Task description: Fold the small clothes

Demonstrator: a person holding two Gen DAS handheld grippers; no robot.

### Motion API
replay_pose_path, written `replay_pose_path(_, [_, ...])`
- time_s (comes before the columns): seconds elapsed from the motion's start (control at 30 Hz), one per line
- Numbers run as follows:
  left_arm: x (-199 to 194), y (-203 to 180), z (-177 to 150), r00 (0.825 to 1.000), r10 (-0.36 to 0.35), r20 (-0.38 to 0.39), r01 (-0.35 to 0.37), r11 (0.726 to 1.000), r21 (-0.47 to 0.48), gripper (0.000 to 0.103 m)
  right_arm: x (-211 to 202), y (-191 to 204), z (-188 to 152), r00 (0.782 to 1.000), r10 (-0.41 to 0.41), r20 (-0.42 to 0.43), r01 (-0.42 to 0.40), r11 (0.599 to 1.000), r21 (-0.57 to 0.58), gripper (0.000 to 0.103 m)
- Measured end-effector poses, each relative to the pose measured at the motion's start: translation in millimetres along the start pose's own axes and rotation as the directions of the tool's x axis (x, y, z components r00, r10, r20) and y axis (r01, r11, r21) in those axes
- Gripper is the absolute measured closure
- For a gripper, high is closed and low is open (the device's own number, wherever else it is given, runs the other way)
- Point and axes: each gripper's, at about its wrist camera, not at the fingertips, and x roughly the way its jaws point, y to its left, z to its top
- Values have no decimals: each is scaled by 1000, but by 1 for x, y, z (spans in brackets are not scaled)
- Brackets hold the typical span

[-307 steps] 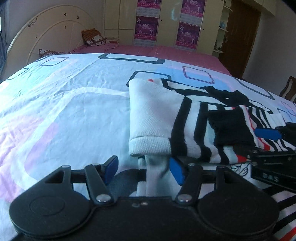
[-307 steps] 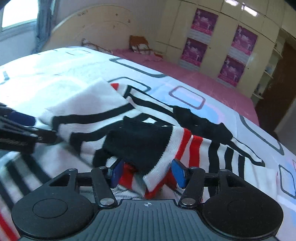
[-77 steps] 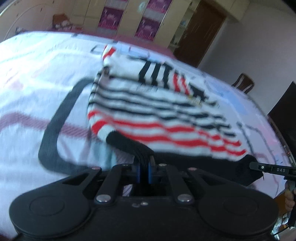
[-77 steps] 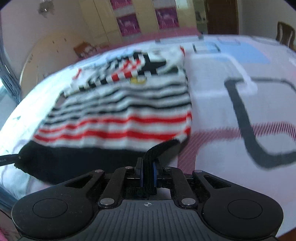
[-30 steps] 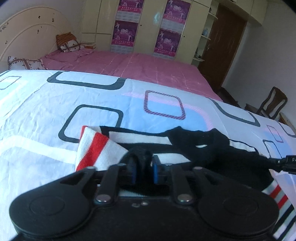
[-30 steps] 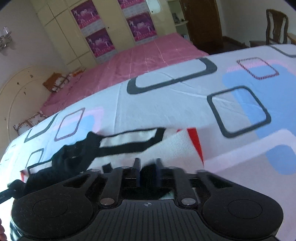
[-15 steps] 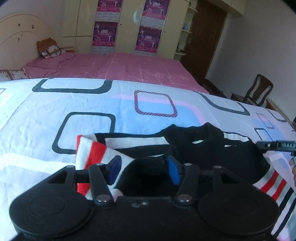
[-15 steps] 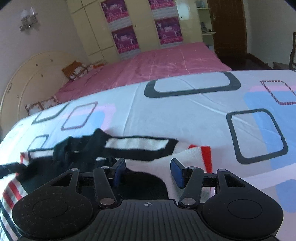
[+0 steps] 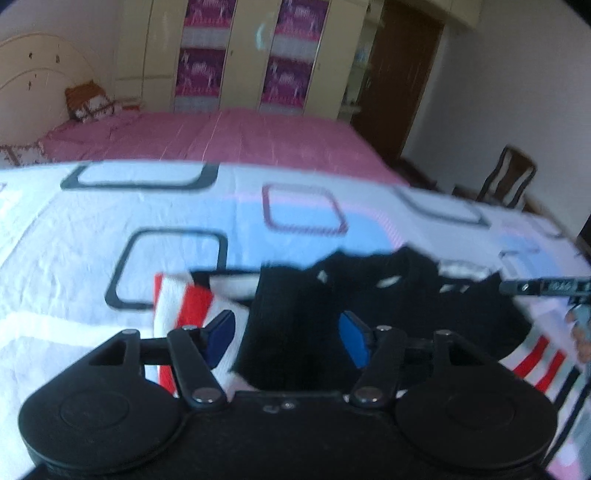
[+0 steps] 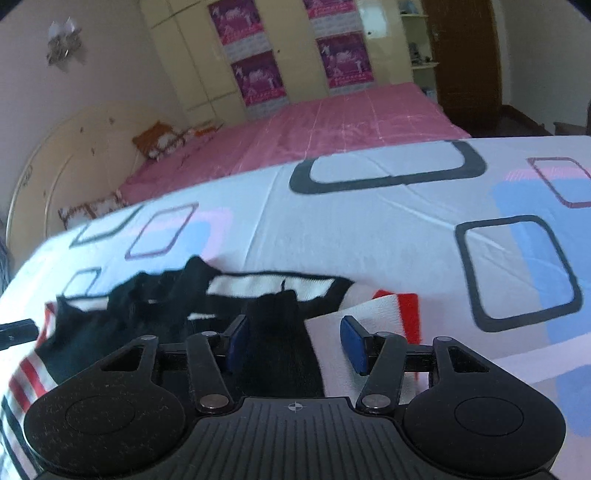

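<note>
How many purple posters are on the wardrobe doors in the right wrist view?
4, in two columns. The left column has an upper poster, cut by the frame's top edge, and a lower poster. The right column likewise has an upper poster and a lower poster.

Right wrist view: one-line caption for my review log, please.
Open right tool poised over the black hem of a striped sweater lying on the patterned bedsheet, nothing gripped.
</note>
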Motion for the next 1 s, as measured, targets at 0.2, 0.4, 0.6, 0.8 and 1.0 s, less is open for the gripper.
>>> replay_pose_path(0.2, [27, 6, -3, 998, 27, -49, -27, 1000, -2, 66, 8, 9, -3, 1000, 0, -18, -1, 997, -77, 78])
replay_pose_path(0.4, [25, 11, -4, 999, -1, -46, -1, 1000, -31, 97, 9, 15, -5, 1000, 18, -12, -20, 991, -132, 99])
replay_pose_path(0.6, [11, 7, 2, 997, 5, 73, 0, 998, -70, 98, -3, 15, 6, 993, -2, 114, 12, 996, -93, 99])
replay_pose_path(0.8, [17, 10, 15, 988, 73, 137, -56, 991, -122, 98, 9, 15, 19, 986, -60, 154, 75, 993, -96, 99])
replay_pose_path(1.0, [44, 8, 5, 987, 147, 72, -139, 985, -101, 98, 40, 2, 10, 989, -131, 71, 136, 988, -73, 99])
